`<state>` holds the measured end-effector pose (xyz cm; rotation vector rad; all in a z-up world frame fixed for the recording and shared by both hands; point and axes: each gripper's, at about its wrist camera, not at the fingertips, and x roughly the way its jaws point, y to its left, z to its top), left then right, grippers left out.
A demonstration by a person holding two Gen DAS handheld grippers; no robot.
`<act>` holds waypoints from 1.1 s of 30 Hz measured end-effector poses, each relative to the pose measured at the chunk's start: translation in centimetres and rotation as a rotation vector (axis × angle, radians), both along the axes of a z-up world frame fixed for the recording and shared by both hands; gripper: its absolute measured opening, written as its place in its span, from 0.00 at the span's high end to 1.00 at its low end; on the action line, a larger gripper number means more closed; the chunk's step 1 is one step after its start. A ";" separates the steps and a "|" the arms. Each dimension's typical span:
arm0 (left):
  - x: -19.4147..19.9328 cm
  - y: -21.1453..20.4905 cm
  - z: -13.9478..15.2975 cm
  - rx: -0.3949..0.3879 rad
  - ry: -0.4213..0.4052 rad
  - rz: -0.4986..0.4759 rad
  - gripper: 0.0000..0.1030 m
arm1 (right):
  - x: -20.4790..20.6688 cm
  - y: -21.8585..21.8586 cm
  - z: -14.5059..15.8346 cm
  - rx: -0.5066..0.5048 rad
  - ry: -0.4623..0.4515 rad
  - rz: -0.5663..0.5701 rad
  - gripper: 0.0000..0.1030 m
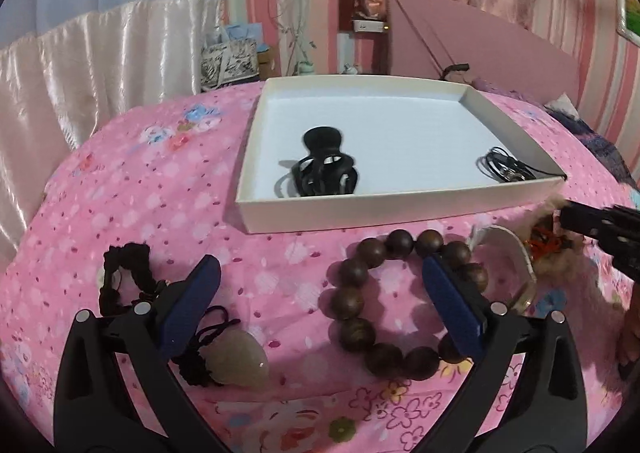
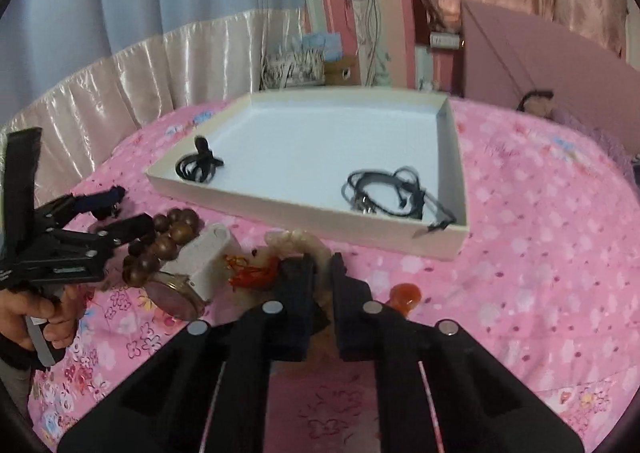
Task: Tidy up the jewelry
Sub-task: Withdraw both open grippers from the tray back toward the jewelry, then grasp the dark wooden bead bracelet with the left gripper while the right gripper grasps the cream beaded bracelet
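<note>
On a bed covered with a pink floral bedspread (image 1: 168, 189) sits a shallow white cardboard tray (image 1: 400, 205), holding a black hair claw clip (image 1: 326, 169) near its front left and a tangle of black cord necklace (image 2: 384, 193) toward its front right corner. The left hand-held gripper (image 1: 320, 285) hovers with its blue-padded jaws spread wide, the right-hand pad over a brown wooden bead bracelet (image 1: 360, 301) lying in front of the tray. Below the other pad lie a pale stone pendant on black cord (image 1: 236, 363) and a black scrunchie (image 1: 124, 277). The right hand-held gripper (image 2: 322, 265) is pressed together, pinching a pale fuzzy ornament with orange threads (image 2: 280, 249). A white-strapped wristwatch (image 2: 188, 277) lies beside the beads.
</note>
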<state>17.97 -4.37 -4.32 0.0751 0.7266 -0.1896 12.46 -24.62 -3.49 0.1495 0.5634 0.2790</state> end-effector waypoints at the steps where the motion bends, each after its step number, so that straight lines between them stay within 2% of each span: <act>1: 0.2 0.2 -0.1 -0.008 0.009 0.007 0.04 | -0.4 -0.6 0.2 0.026 -0.014 -0.010 0.93; 3: 0.4 0.3 -0.3 -0.016 0.030 0.008 0.05 | -1.0 -1.6 0.6 0.067 -0.048 -0.026 0.93; 6: 0.6 -0.1 -0.9 -0.003 0.057 -0.005 0.13 | -2.1 -3.2 1.8 0.160 -0.139 -0.028 0.93; 8: 0.8 -0.8 -1.3 0.019 0.080 -0.028 0.25 | -2.5 -3.9 2.6 0.211 -0.193 -0.021 0.93; 9: 1.0 -1.2 -1.5 0.028 0.094 -0.043 0.28 | -2.7 -4.2 2.8 0.233 -0.210 -0.016 0.93; 11: 1.2 -1.8 -2.0 0.048 0.122 -0.073 0.42 | -2.7 -4.6 2.9 0.263 -0.221 -0.014 0.93; 13: 1.4 -2.2 -2.2 0.065 0.133 -0.081 0.43 | -2.2 -4.7 2.7 0.278 -0.211 -0.018 0.93; 15: 1.4 -2.6 -2.3 0.073 0.132 -0.093 0.49 | -2.0 -4.5 2.7 0.269 -0.210 -0.024 0.93; 20: 0.9 -3.2 -2.2 0.081 0.112 -0.120 0.83 | -2.6 -4.6 3.2 0.265 -0.235 -0.025 0.93; 23: 1.0 -2.8 -2.1 0.051 0.117 -0.123 0.83 | -2.9 -4.7 3.3 0.261 -0.243 -0.037 0.93; 27: 0.6 -1.4 -1.4 -0.050 0.095 -0.125 0.83 | -3.4 -4.9 3.6 0.262 -0.265 -0.034 0.93; 29: 0.1 -1.1 -0.7 -0.075 0.052 -0.134 0.83 | -3.5 -4.8 3.6 0.251 -0.272 -0.050 0.93; 33: -1.4 -1.3 1.9 -0.060 -0.077 -0.136 0.83 | -3.5 -4.8 3.7 0.256 -0.279 -0.044 0.93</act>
